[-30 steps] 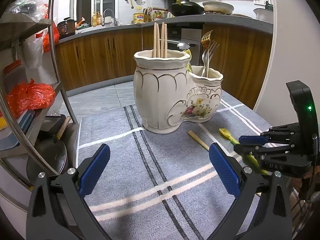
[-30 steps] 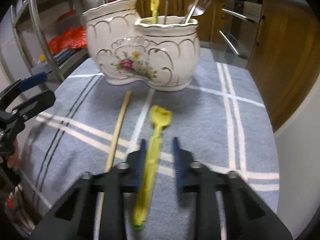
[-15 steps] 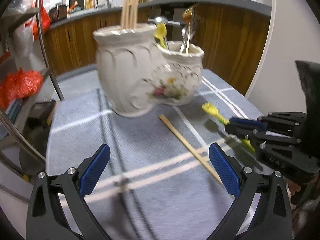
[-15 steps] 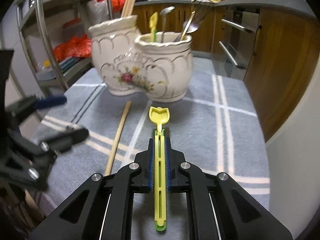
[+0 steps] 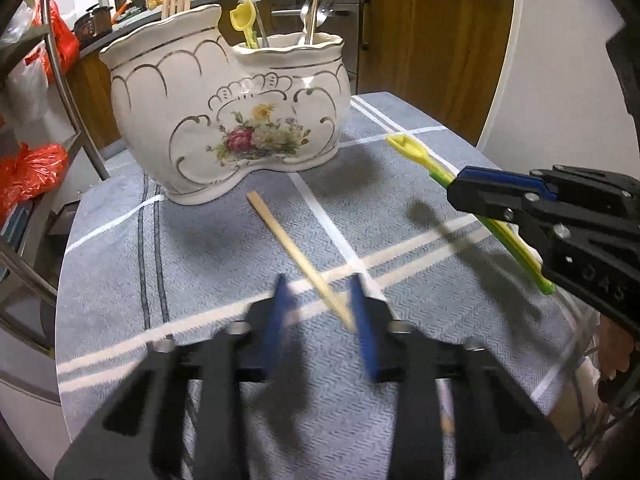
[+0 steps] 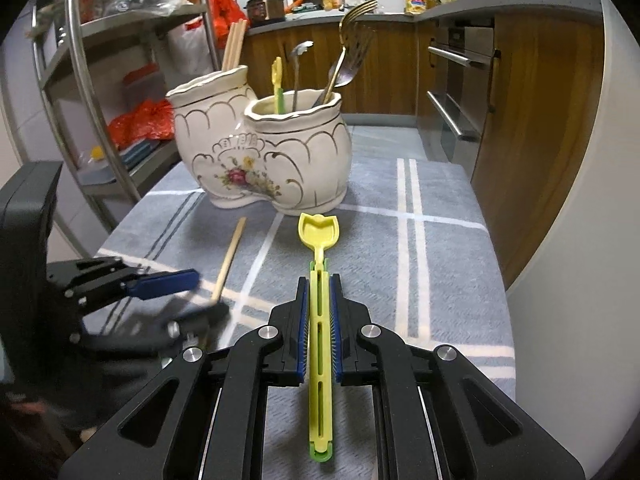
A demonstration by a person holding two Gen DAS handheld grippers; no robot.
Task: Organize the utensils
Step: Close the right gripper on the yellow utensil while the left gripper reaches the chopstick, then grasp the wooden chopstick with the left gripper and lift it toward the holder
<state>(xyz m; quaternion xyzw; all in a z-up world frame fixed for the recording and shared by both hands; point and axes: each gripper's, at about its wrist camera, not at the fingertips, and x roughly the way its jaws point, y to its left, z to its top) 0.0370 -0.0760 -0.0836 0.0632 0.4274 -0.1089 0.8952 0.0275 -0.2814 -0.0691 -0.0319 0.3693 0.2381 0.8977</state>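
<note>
- The yellow-green plastic utensil [image 6: 320, 344] is pinched between the blue pads of the right tongs [image 6: 319, 300], its shovel-shaped head [image 6: 319, 230] pointing toward 12 o'clock at the holder; in the left wrist view it slants clear of the cloth.
- A wooden chopstick [image 5: 298, 254] lies flat on the cloth at about 10 o'clock from that utensil, its far end just short of the holder.
- The left tongs [image 5: 320, 304] have just been closing around the chopstick's near end. Their blue pads are blurred; the right-hand pad [image 5: 366, 328] looks to meet the stick, the left-hand one stands a little apart, so no firm pinch shows.
- The white ceramic utensil holder [image 5: 228, 120], two joined pots with gold trim and a flower print, stands upright at 12 o'clock from both tongs.
- Its taller pot holds wooden chopsticks [image 6: 234, 46]; its lower pot holds a second yellow utensil [image 6: 277, 84], a slim metal-handled piece [image 6: 298, 72] and forks [image 6: 352, 40].
- Everything rests on a grey cloth with white and dark stripes [image 6: 440, 248] covering the desk.
- At 9 to 10 o'clock a metal shelf rack [image 6: 84, 80] carries red plastic bags [image 5: 28, 168].
- Wooden kitchen cabinets [image 6: 532, 128] fill 1 to 3 o'clock.
</note>
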